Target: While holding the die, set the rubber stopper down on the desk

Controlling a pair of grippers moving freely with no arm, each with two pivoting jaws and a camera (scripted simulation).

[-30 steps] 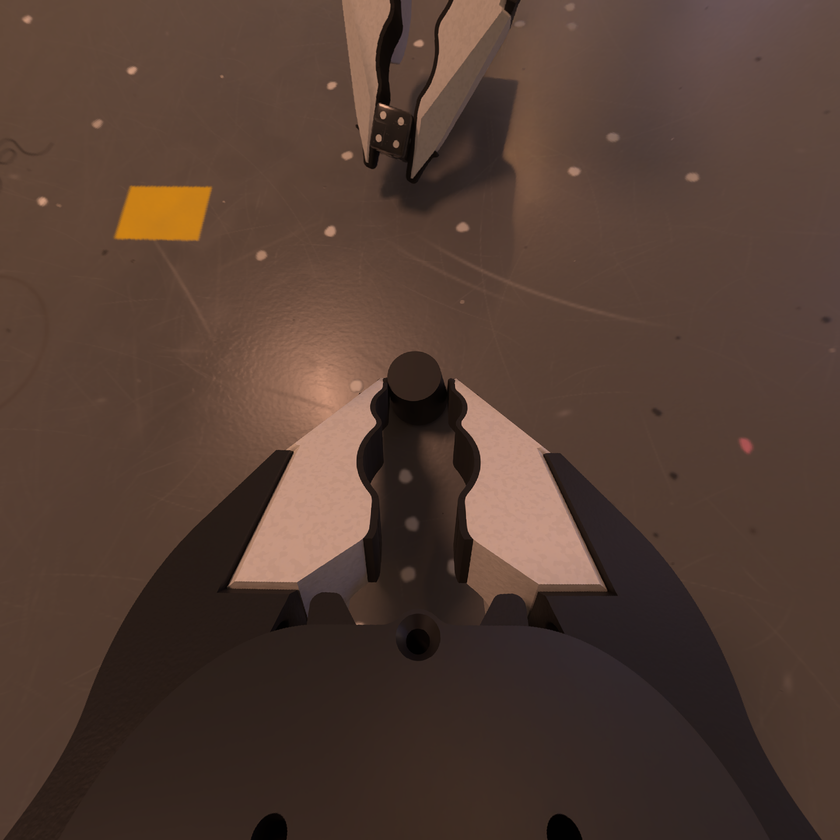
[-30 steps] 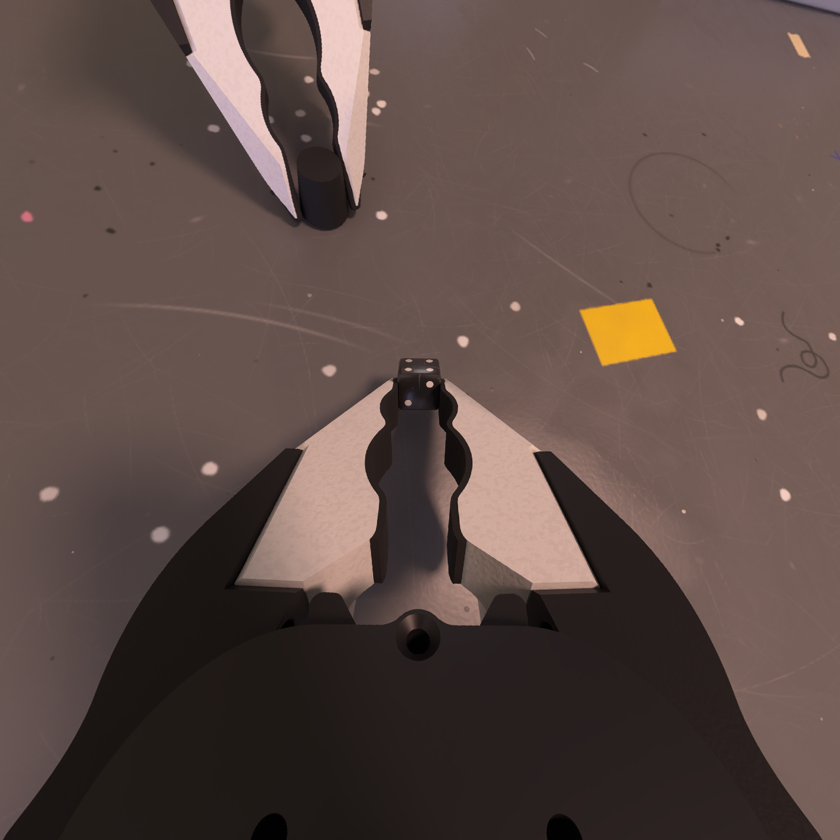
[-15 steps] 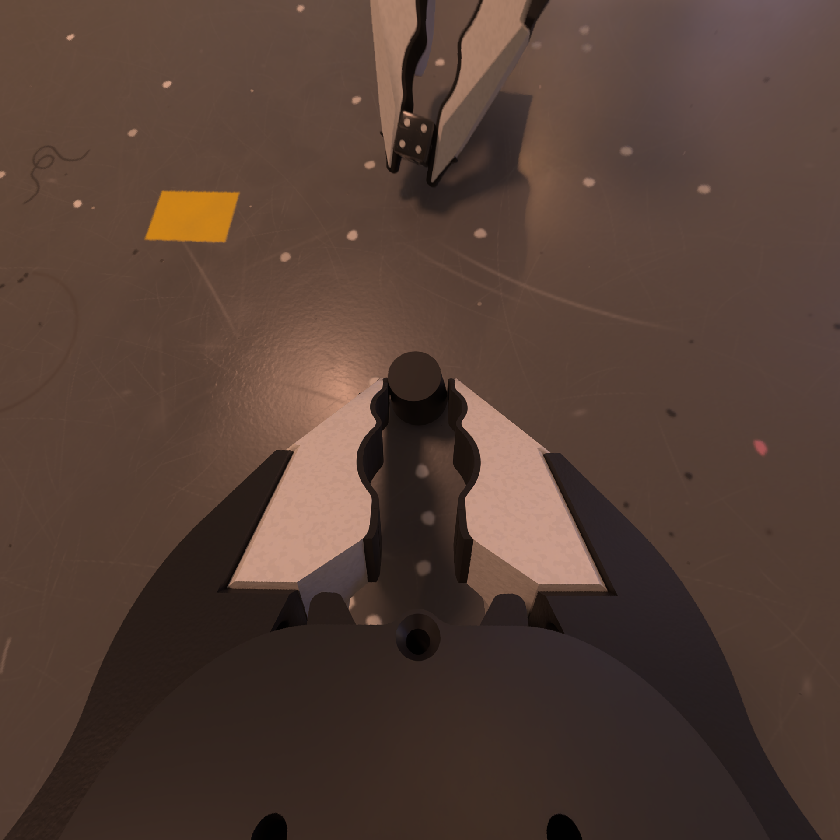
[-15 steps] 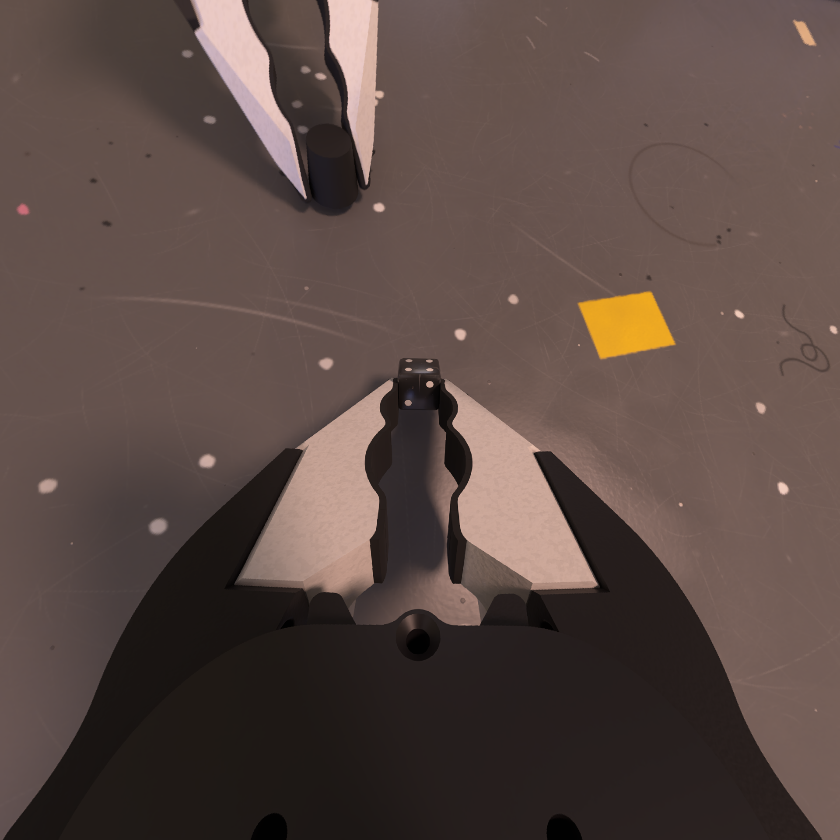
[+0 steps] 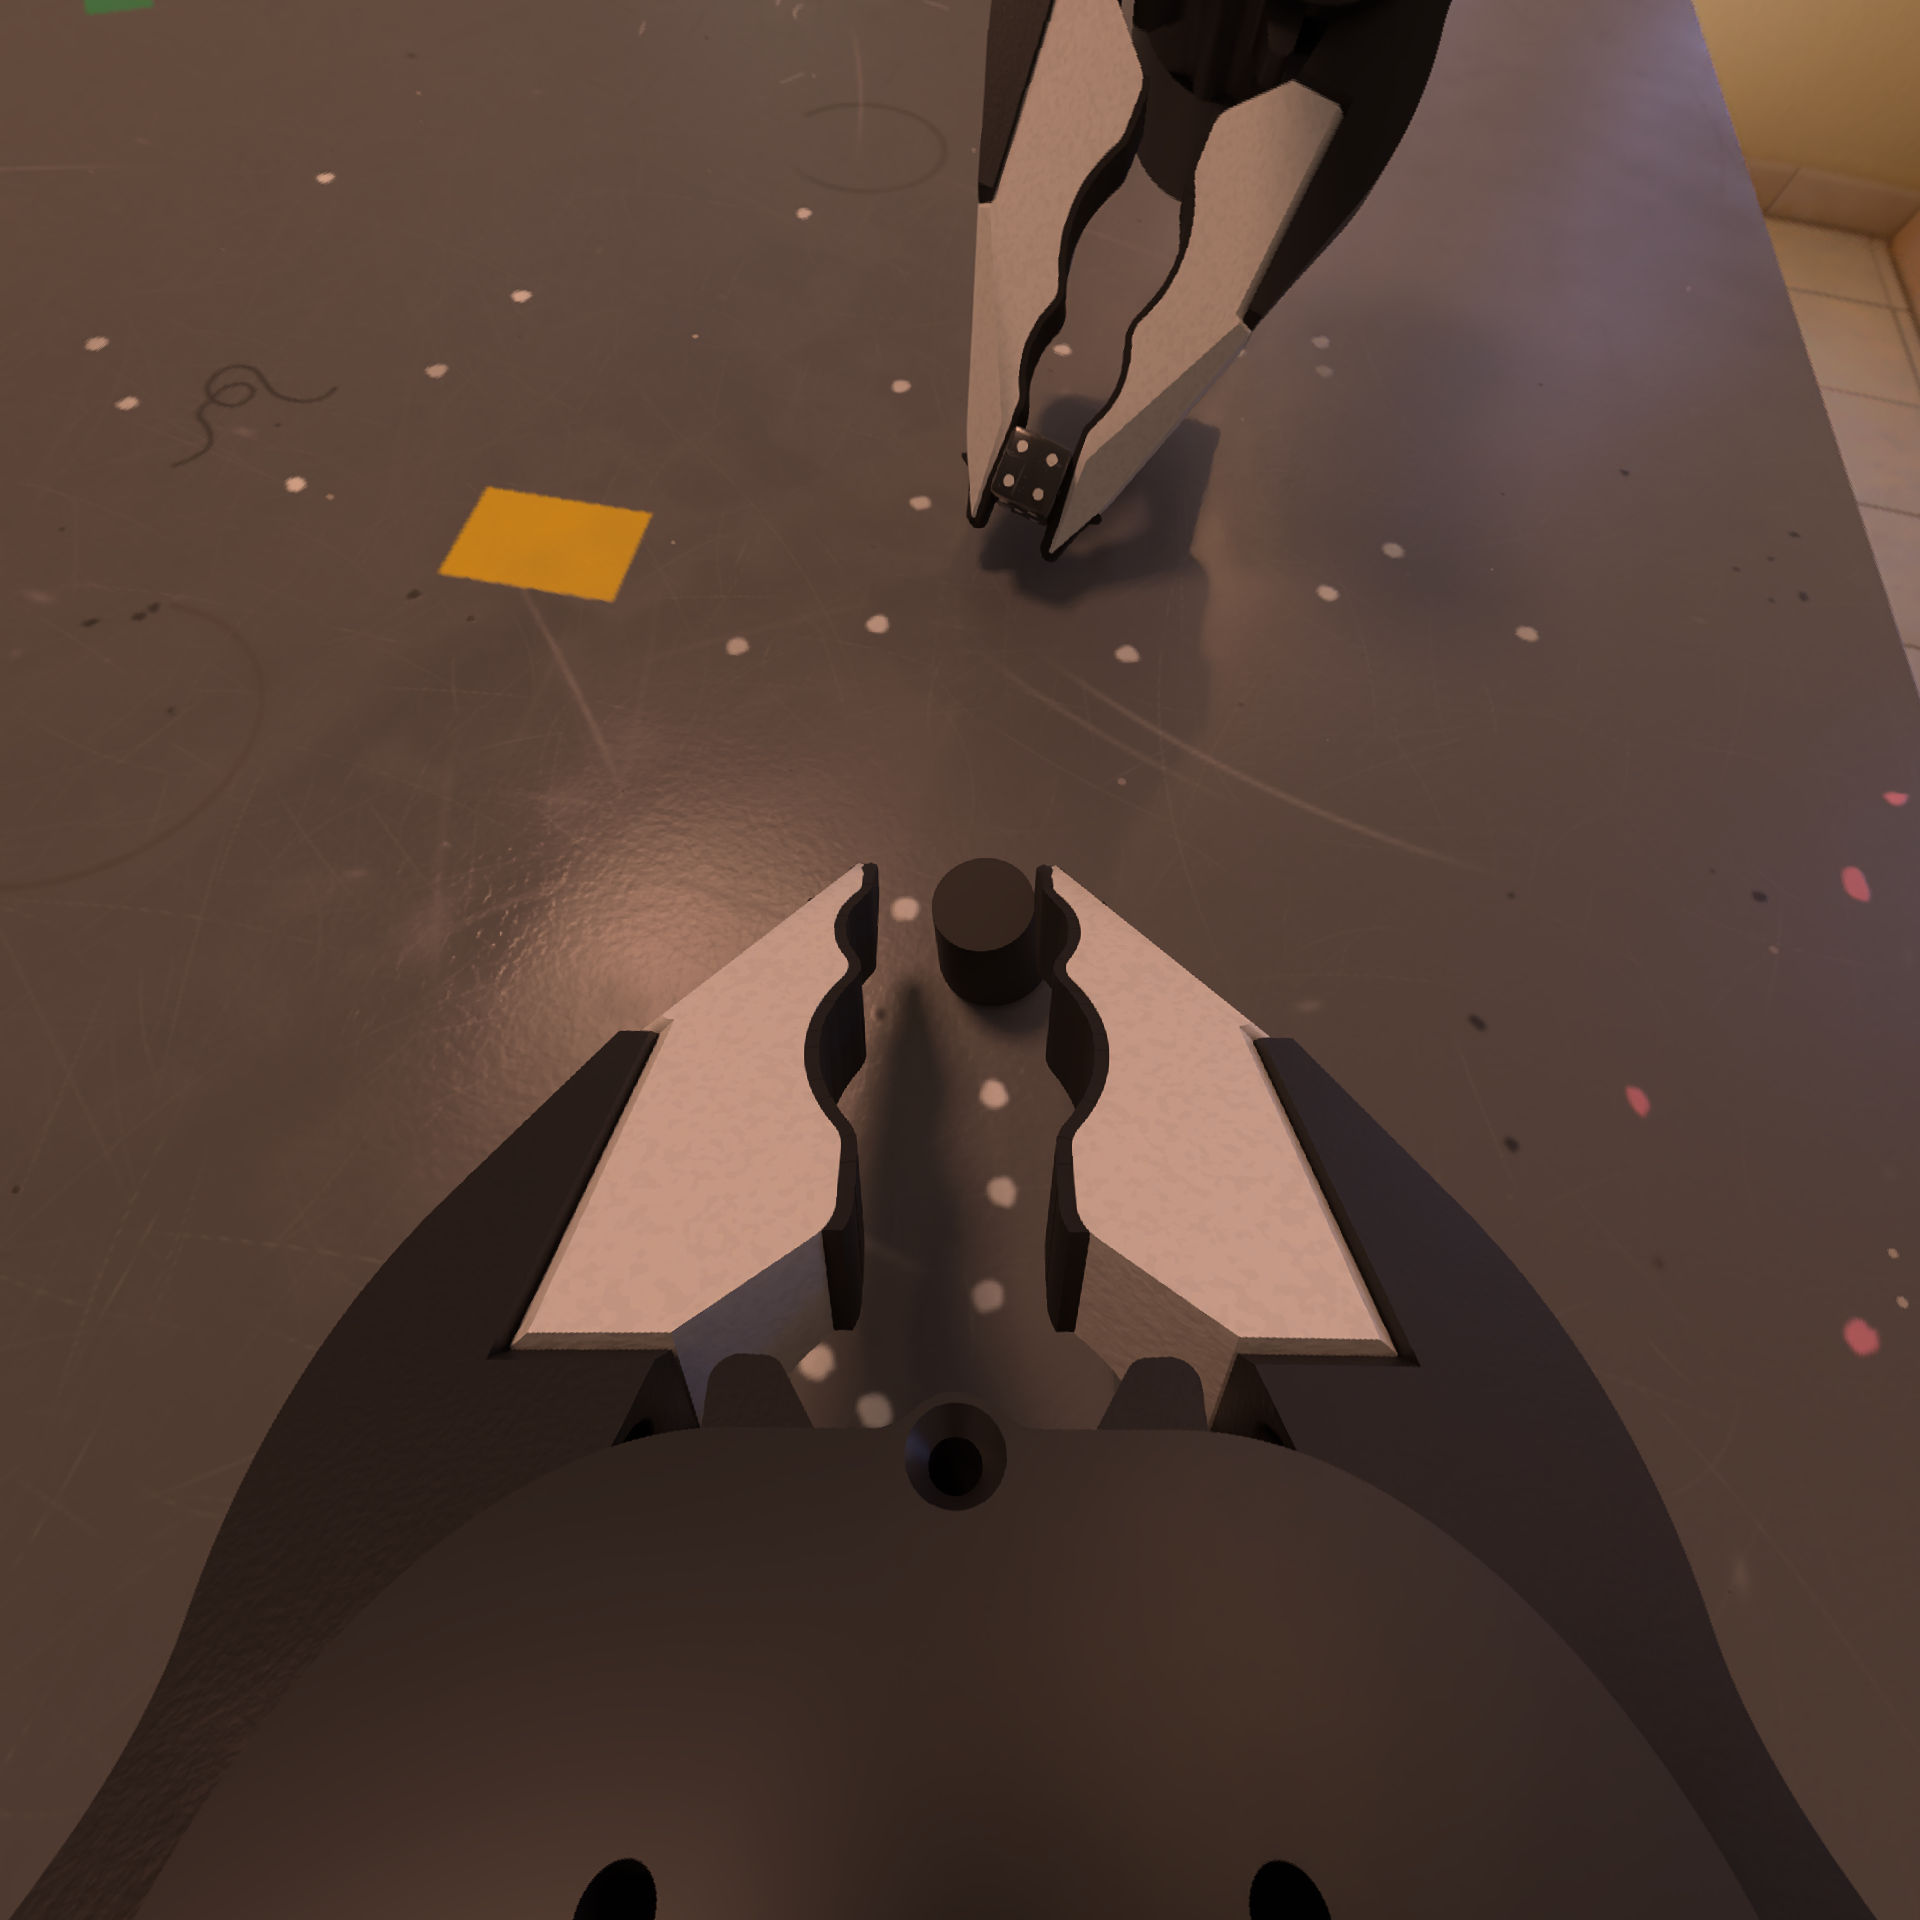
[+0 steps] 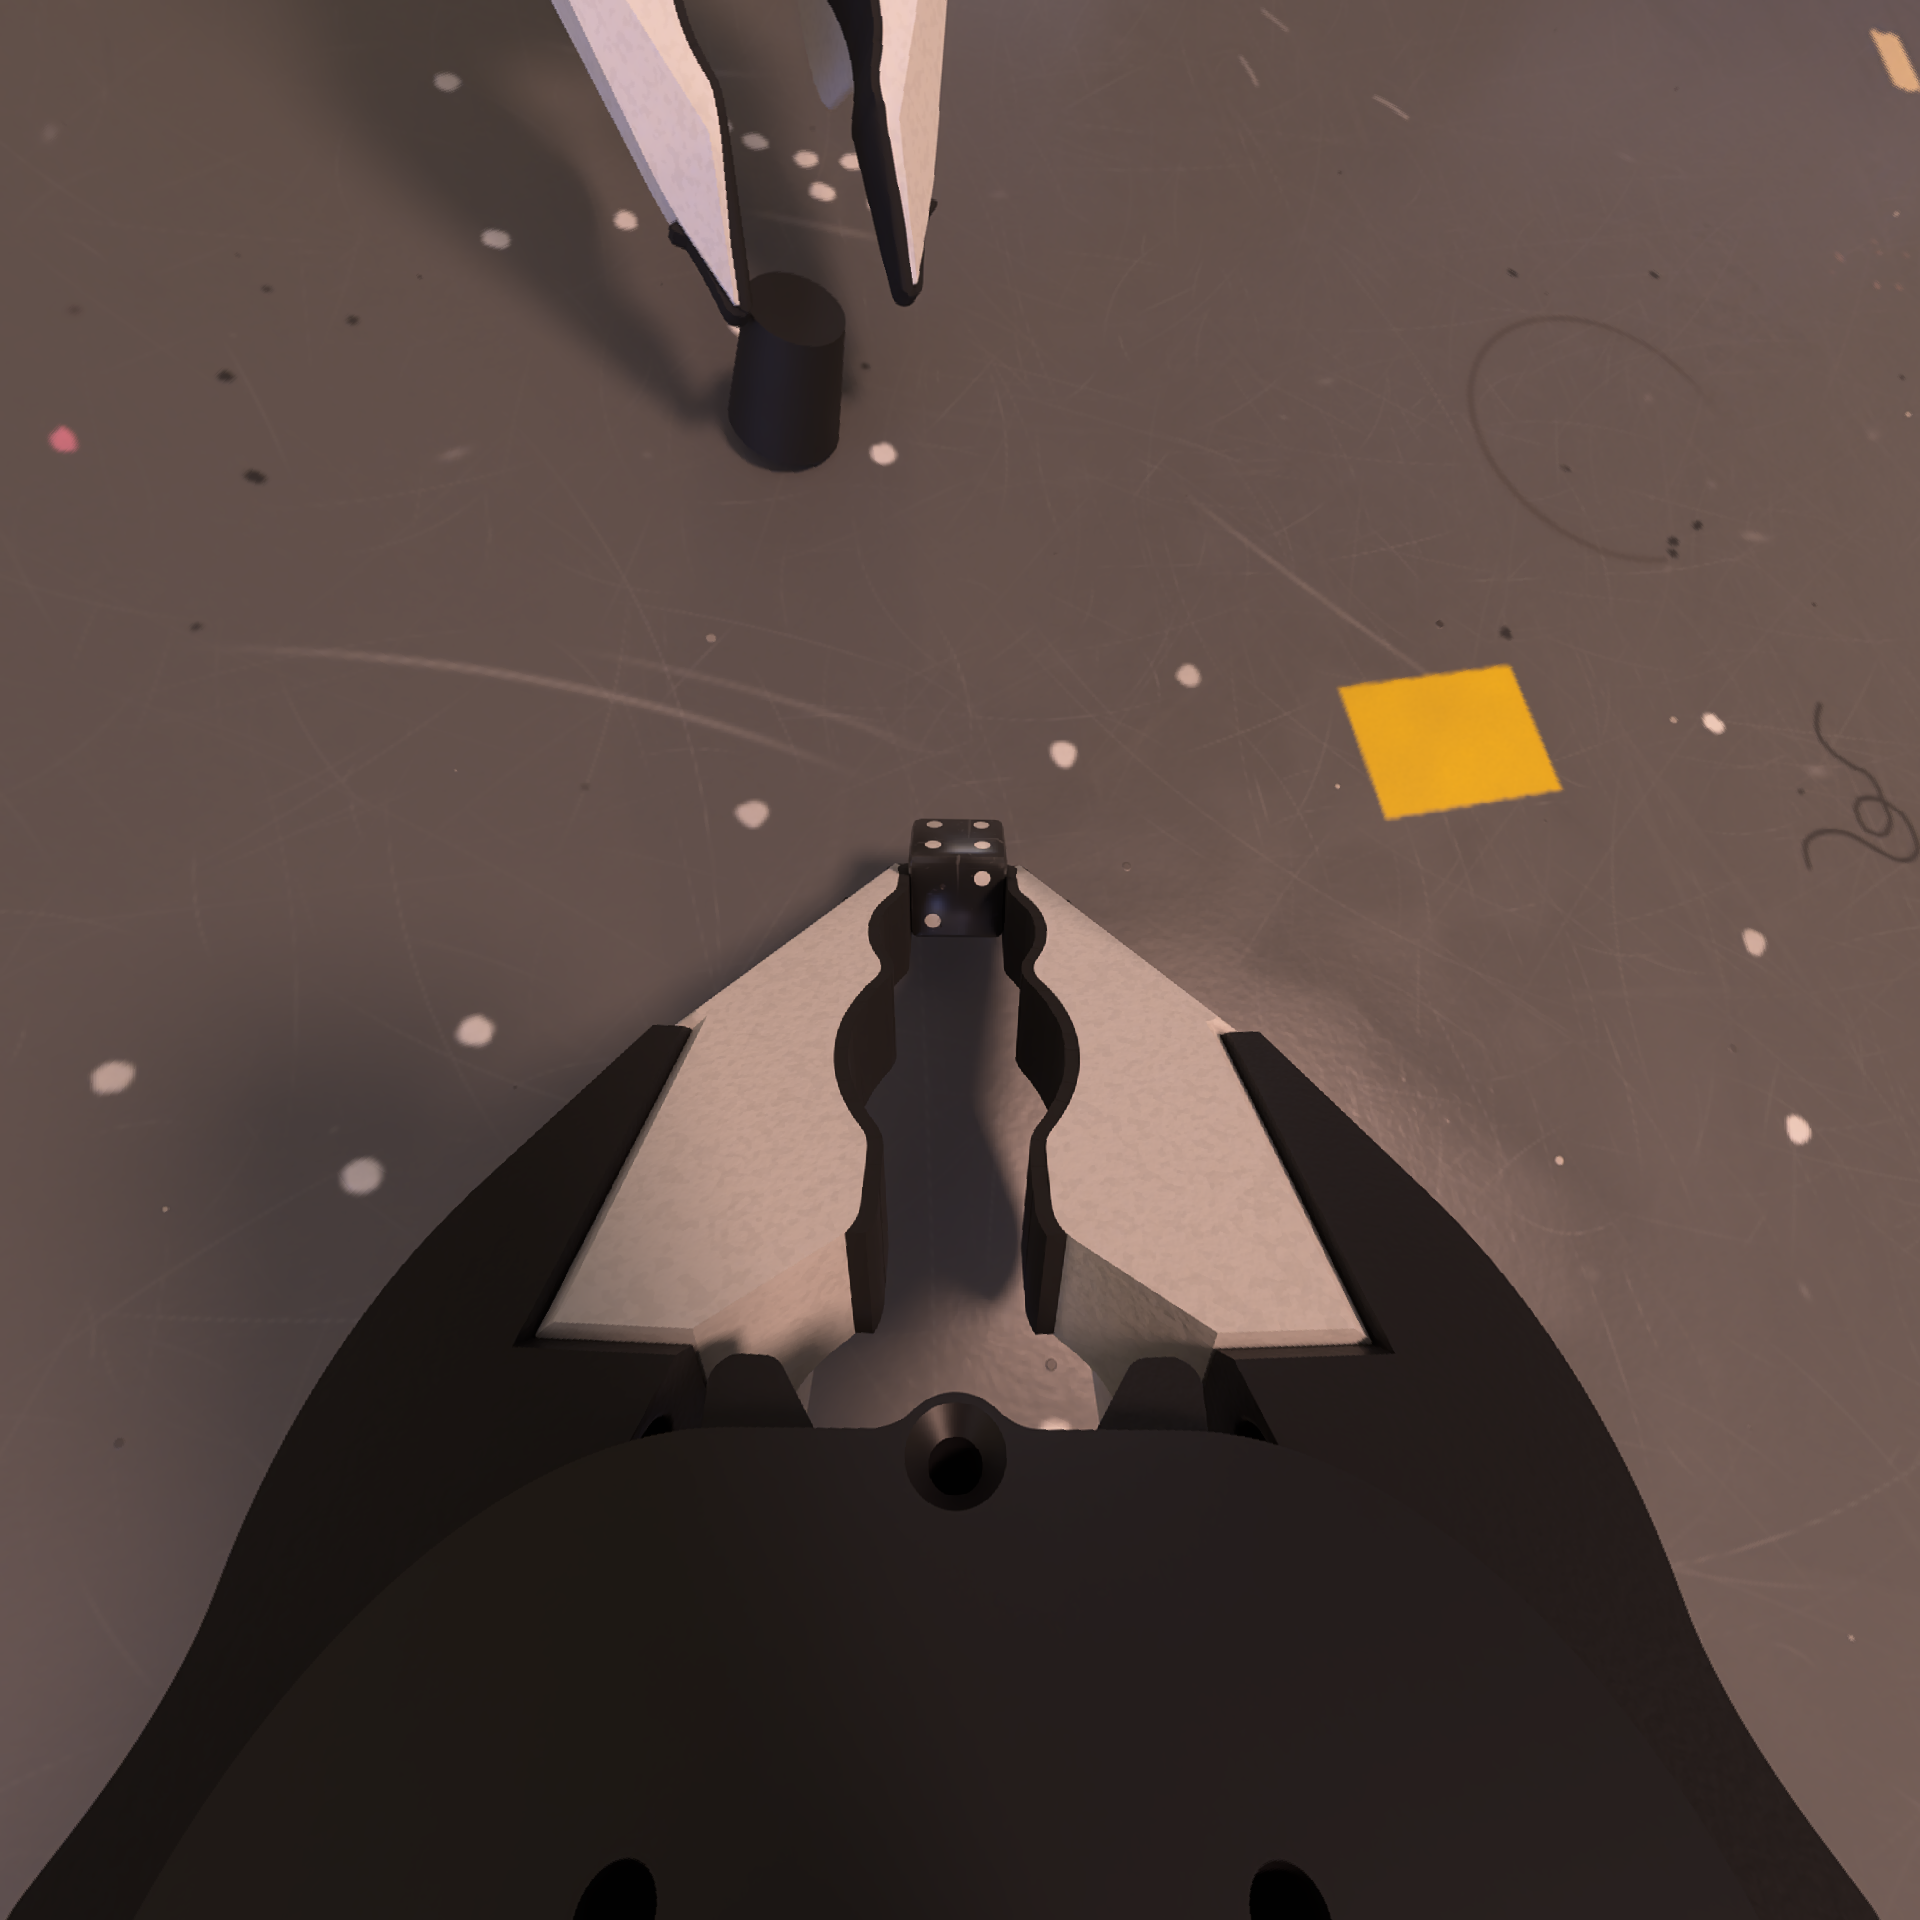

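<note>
The black rubber stopper [image 5: 985,930] stands upright on the dark desk [image 5: 416,935]. My left gripper [image 5: 956,883] is open, its fingertips raised a little above and around the stopper, which sits close to the right finger. The stopper [image 6: 787,387] also shows in the right wrist view below the left gripper [image 6: 821,296]. My right gripper [image 6: 956,868] is shut on a black die [image 6: 958,876] with white pips, held just above the desk. In the left wrist view the die [image 5: 1027,480] sits between the right gripper's [image 5: 1023,525] tips.
A yellow square patch [image 5: 545,542] lies on the desk left of the right gripper; it also shows in the right wrist view [image 6: 1447,740]. The desk's right edge [image 5: 1829,416] borders a tiled floor. The desk is speckled with paint dots and scratches.
My left gripper has opened and let go of the stopper, which now stands on the desk. It has also drawn up and back. The right gripper still holds the die.
</note>
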